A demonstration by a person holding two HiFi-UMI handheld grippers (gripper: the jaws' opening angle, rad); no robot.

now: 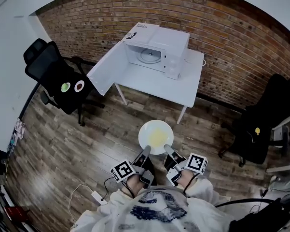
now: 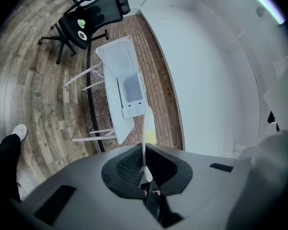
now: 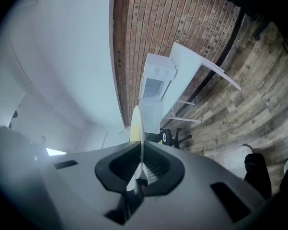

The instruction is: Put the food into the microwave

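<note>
A white plate [image 1: 156,136] with yellow food [image 1: 157,138] on it hangs level above the wooden floor, held by its near rim. My left gripper [image 1: 145,152] is shut on the rim at the left and my right gripper [image 1: 167,150] at the right. In the left gripper view the plate [image 2: 146,128] shows edge-on between the jaws, and in the right gripper view the plate [image 3: 136,123] likewise. Ahead stands the white microwave [image 1: 157,50] with its door [image 1: 107,68] swung wide open to the left and its turntable bare.
The microwave sits on a white table [image 1: 183,88] against a brick wall. A black office chair [image 1: 58,76] stands left of the table, another black chair [image 1: 260,124] at the right. A cable and a white power strip [image 1: 97,197] lie on the floor by my feet.
</note>
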